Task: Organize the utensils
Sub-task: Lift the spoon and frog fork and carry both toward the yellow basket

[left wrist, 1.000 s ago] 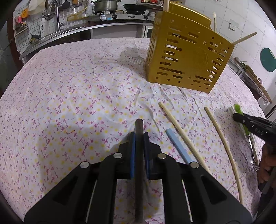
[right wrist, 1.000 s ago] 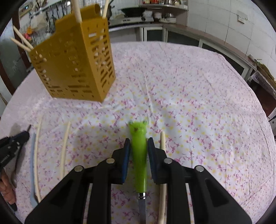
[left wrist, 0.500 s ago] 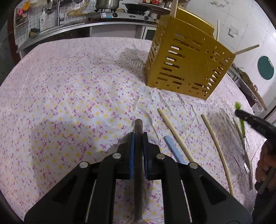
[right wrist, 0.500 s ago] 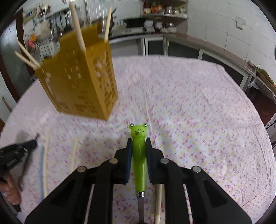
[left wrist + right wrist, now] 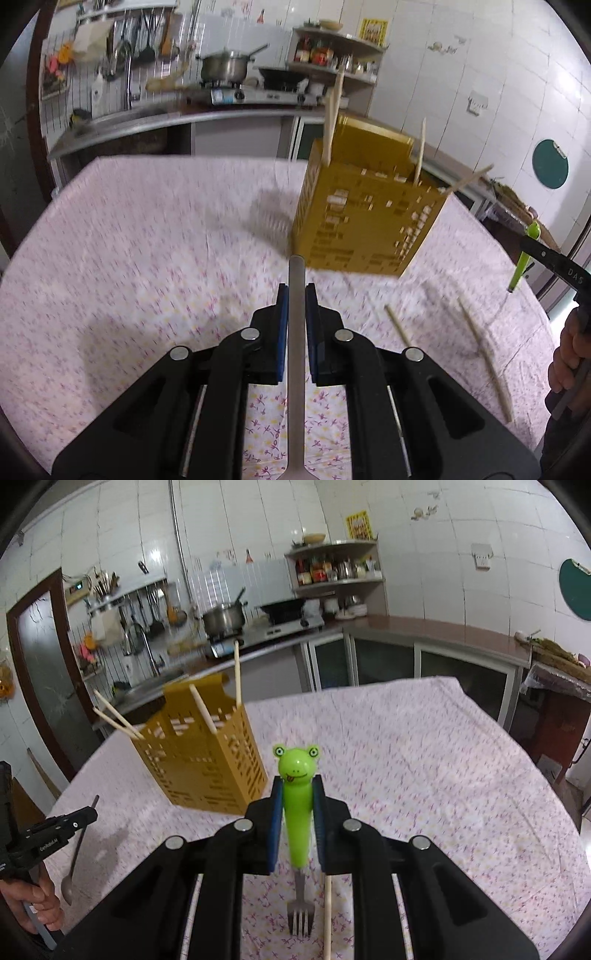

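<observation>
On the table (image 5: 147, 229), spread with a white cloth printed in small pink and yellow flowers, stands a mustard-yellow slotted plastic utensil holder (image 5: 365, 221) with several pale wooden chopsticks (image 5: 237, 672) leaning out of its top. The left gripper (image 5: 296, 291) is closed on the thin grey metal handle of a spoon (image 5: 296, 332) — the blue pads press it from both sides, and the handle's tip points toward the holder's base. From the right wrist view the same spoon hangs bowl-down below that gripper, clear of the cloth. The right gripper (image 5: 297, 786) is clamped on the bright green frog-headed plastic handle of a small metal fork (image 5: 297, 812); the frog's face stands above the pads and the tines hang beneath, over the cloth. Two more loose pale chopsticks (image 5: 484, 347) lie on the cloth to the right of the left gripper, apart from the holder, and another single chopstick (image 5: 327, 915) lies just beside the fork's tines. A hand (image 5: 569, 354) grips the right tool's handle at the frame edge.
</observation>
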The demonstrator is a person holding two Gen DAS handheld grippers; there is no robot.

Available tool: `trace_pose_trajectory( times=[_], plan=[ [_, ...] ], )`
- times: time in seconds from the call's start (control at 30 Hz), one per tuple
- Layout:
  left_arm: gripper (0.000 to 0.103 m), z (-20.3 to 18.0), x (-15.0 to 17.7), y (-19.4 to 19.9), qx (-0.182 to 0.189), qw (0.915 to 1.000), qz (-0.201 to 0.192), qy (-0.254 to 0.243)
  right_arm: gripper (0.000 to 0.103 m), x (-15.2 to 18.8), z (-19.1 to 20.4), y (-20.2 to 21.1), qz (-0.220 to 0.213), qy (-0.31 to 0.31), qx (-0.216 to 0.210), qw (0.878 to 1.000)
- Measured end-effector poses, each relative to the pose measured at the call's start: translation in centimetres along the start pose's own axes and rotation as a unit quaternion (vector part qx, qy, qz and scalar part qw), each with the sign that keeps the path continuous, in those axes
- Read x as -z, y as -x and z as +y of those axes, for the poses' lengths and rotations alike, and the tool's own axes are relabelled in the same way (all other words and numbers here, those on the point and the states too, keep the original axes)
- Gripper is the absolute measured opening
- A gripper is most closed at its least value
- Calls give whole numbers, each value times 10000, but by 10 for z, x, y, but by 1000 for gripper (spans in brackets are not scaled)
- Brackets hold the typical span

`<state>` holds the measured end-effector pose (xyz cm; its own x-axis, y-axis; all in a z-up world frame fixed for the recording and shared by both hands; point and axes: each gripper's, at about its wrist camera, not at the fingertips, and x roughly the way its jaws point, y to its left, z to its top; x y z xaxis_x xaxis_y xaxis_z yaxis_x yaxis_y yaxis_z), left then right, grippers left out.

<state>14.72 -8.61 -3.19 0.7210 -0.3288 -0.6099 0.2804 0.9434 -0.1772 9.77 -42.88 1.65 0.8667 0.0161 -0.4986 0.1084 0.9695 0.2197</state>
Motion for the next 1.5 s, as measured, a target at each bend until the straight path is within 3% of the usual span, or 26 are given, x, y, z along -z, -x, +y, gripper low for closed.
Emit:
trace_pose_trajectory(
  times=[0.33, 1.03, 1.17, 1.4, 1.5],
  plan=[
    [8, -10, -20, 49, 51, 9975, -700, -85, 16, -14, 6, 35, -443, 73, -56, 9990],
    [4, -25, -33, 67, 116, 9960, -868, -164, 16, -18, 8, 47, -510, 132, -118, 9985],
    [1, -22, -32, 59, 47, 9970, -747, -206, 16, -18, 8, 47, -487, 128, -119, 9987],
    [2, -10, -15, 18, -5, 9999, -94, -41, 16, -12, 6, 39, -379, 115, -104, 9992],
    [7, -7, -8, 5, 14, 10000, 73, 11, 16, -11, 6, 33, -312, 116, -88, 9994]
  ],
)
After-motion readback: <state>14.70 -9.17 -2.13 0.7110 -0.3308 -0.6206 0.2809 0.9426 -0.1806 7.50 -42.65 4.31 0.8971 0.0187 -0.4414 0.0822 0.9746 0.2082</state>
